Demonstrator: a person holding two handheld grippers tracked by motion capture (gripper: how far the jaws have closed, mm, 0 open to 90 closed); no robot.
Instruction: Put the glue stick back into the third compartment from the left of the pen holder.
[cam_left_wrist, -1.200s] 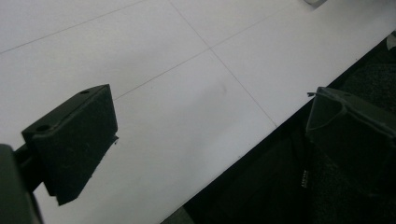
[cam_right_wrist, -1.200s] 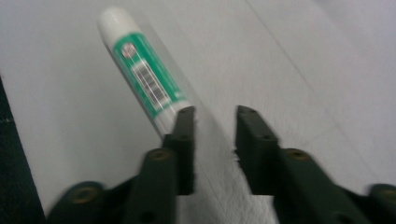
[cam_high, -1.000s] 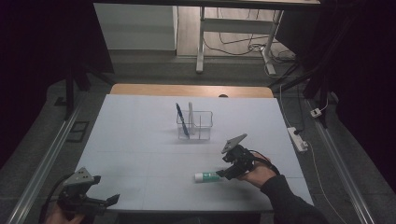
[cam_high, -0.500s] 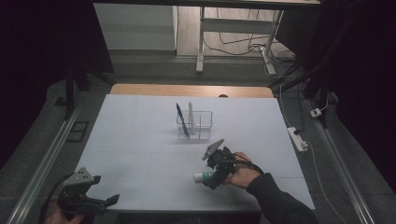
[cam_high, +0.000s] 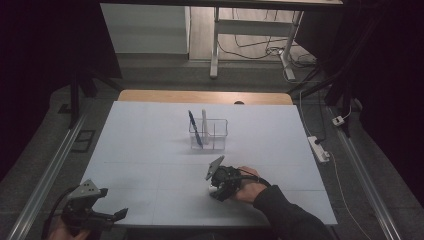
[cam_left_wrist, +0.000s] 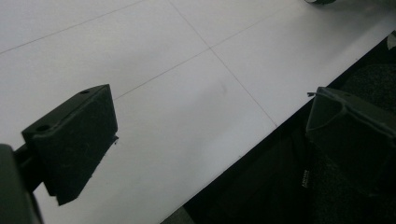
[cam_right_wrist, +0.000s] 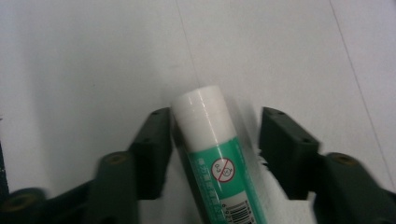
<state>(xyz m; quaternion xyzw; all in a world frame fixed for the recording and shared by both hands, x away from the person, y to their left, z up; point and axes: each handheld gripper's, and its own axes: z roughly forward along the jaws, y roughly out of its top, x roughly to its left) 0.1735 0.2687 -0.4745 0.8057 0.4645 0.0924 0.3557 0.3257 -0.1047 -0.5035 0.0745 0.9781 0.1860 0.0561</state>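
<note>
A glue stick with a green label and white cap lies on the white table, near the front and right of centre. My right gripper is lowered over it, and the stick's cap peeks out at its left. In the right gripper view the stick lies between the jaws of my right gripper. The jaws have just been closing: the left pad touches the stick, while a gap remains at the right pad. My left gripper rests open at the table's front left corner, with nothing between the jaws of the left gripper.
A clear compartment holder stands mid-table with a blue pen and a white stick upright in it. A power strip lies on the floor off the right edge. The table's front edge runs close by the left gripper.
My right gripper moved left and down onto the glue stick, and the stick now lies between its jaws. The left gripper stayed in place.
</note>
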